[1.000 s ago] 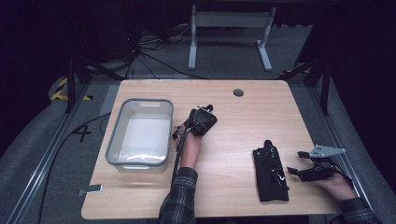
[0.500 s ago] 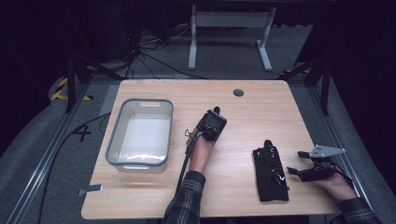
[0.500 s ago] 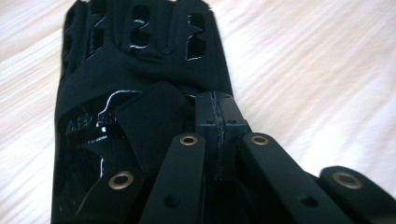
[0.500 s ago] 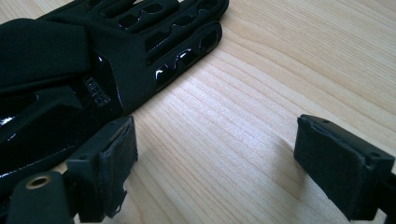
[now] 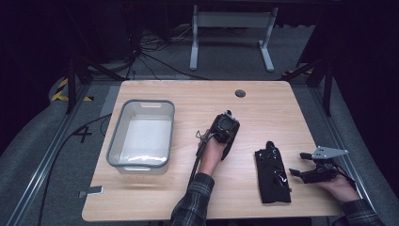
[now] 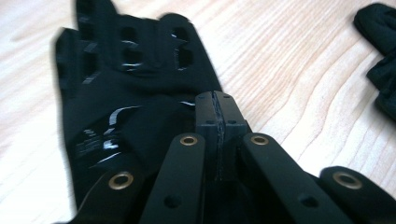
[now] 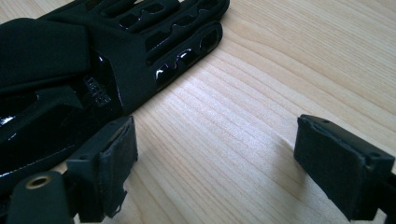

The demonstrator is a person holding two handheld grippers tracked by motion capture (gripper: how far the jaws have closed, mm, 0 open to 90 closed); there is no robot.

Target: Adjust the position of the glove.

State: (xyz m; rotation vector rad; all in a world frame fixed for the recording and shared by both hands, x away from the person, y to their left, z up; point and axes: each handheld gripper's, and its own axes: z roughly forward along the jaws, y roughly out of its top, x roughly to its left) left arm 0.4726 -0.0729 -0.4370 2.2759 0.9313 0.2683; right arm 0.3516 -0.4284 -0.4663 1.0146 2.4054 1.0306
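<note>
A pale wooden table (image 5: pixel 282 108) with a round cable hole near its far edge stands on grey carpet in a dark room, with a white metal stand and loose black cables on the floor behind it. A clear plastic tub with a grey rim (image 5: pixel 141 134) sits on the table's left side.

At mid-table the left gripper (image 5: pixel 225 129) has its fingers (image 6: pixel 233 126) pressed fully together, pinching a black fabric glove with glossy printed patches and slotted finger backs (image 6: pixel 126 93). The glove hangs limp below the gripper, its fingertips trailing toward the wood. The gripper's cable trails back along a plaid sleeve.

A second black glove of the same make (image 5: pixel 272 172) lies flat on the table to the right, fingers pointing away from the person. Just beside it the right gripper (image 5: pixel 301 167) rests low near the table's right edge, its fingers (image 7: pixel 114 158) spread wide over bare wood, one pad close to the glove's cuff but holding nothing.
</note>
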